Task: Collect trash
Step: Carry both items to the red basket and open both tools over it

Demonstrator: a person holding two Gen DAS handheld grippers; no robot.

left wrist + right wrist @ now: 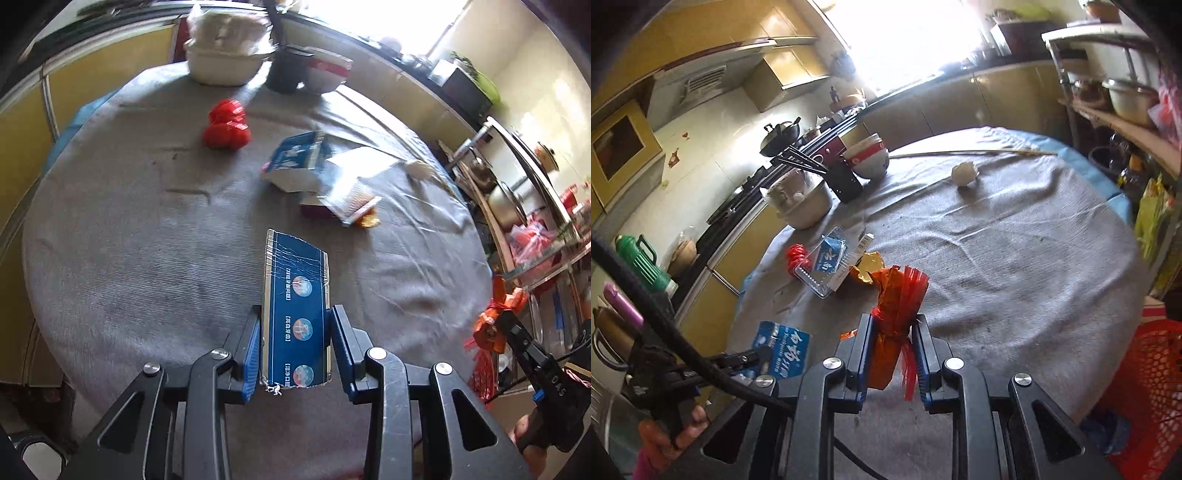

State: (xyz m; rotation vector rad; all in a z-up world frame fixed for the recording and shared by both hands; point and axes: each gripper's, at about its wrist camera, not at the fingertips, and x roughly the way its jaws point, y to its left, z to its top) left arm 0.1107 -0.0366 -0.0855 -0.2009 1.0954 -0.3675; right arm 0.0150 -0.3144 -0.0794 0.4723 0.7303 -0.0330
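My left gripper (295, 314) is shut on a flattened blue toothpaste box (295, 306) and holds it above the grey tablecloth (129, 240). My right gripper (894, 325) is shut on a crumpled orange-red wrapper (895, 306) with red plastic strips. It also shows at the right edge of the left wrist view (495, 325). On the table lie a blue-white carton (295, 162), a clear plastic tray (827, 266), a red plastic wad (225, 125), orange peel (868, 267) and a white paper ball (964, 173).
A white lidded pot (225, 55), a black cup with chopsticks (846, 181) and stacked bowls (868, 155) stand at the table's far edge. A red mesh basket (1145, 387) sits at the lower right. Shelves with pots (509, 192) stand right of the table.
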